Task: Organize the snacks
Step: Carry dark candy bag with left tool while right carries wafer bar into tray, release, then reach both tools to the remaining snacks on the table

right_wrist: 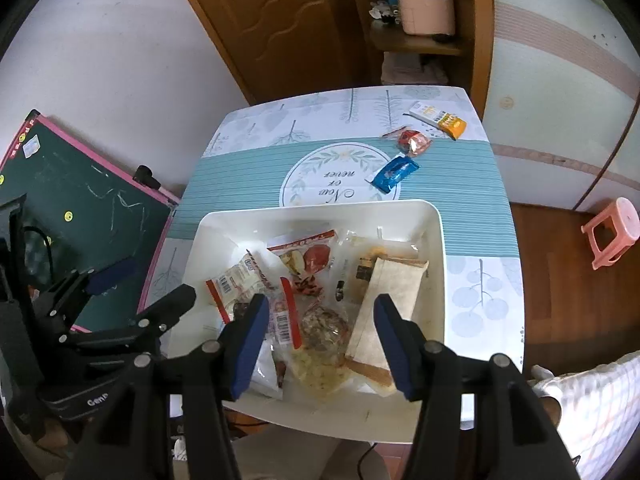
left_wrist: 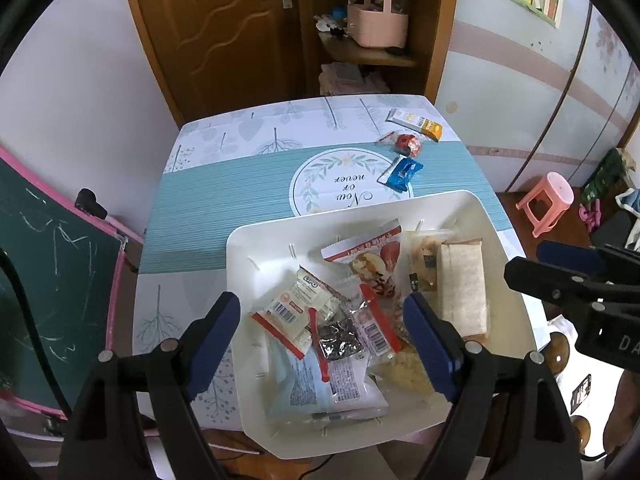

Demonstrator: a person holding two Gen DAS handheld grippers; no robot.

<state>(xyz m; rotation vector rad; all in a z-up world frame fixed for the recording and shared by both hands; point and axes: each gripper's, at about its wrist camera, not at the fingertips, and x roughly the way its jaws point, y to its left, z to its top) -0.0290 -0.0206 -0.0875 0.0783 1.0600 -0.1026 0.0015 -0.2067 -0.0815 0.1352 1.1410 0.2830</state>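
Note:
A white tray [left_wrist: 256, 248] at the table's near edge holds several snack packets. Among them are a white barcode packet [left_wrist: 296, 308], a red-and-white apple packet [left_wrist: 372, 256] and a long beige packet [left_wrist: 462, 280]. My left gripper [left_wrist: 320, 320] hangs open over the tray's left half, its pads touching nothing. My right gripper [right_wrist: 322, 308] is open above the beige packet [right_wrist: 388, 292] and a clear packet, gripping neither. Loose on the far right of the table lie a blue packet [left_wrist: 402, 172], a red round packet [left_wrist: 408, 144] and a white-and-orange bar [left_wrist: 418, 122].
A green chalkboard with a pink frame [left_wrist: 48, 280] leans left of the table. A pink stool [left_wrist: 546, 200] stands on the floor at right. Behind the table are a wooden door and a shelf with a pink basket [left_wrist: 376, 24]. A checked sleeve [right_wrist: 592, 400] shows at lower right.

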